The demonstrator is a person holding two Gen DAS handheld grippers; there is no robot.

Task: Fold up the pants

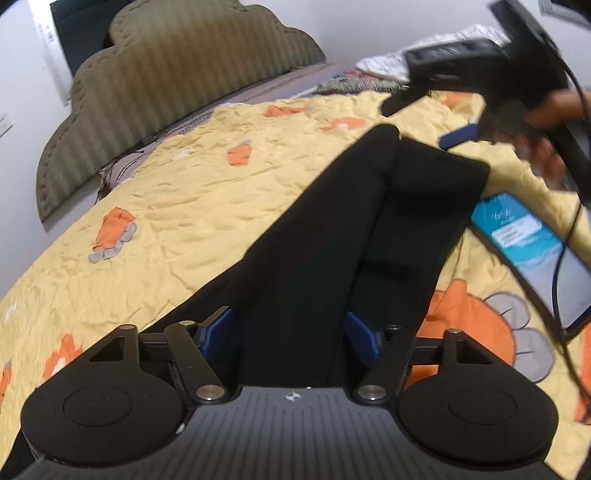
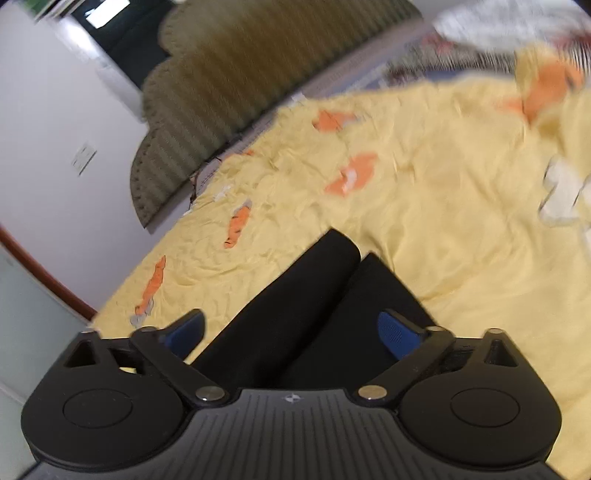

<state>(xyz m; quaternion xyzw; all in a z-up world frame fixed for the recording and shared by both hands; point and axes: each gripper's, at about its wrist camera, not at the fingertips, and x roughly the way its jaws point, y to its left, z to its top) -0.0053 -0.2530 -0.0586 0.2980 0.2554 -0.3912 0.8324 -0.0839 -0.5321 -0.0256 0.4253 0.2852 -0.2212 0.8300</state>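
Black pants (image 1: 351,221) lie flat on a yellow bedspread (image 1: 184,206), both legs side by side and running away from me. My left gripper (image 1: 290,334) is open, its blue pads apart over the near end of the pants. My right gripper (image 2: 291,330) is open and hovers over the leg ends of the pants (image 2: 317,295); it also shows blurred at the upper right of the left wrist view (image 1: 454,110), held by a hand.
A green scalloped headboard (image 1: 155,92) stands along the bed's far left side. A phone with a lit screen (image 1: 532,254) and a black cable lie on the bedspread right of the pants. Crumpled bedding (image 2: 517,22) sits at the far end.
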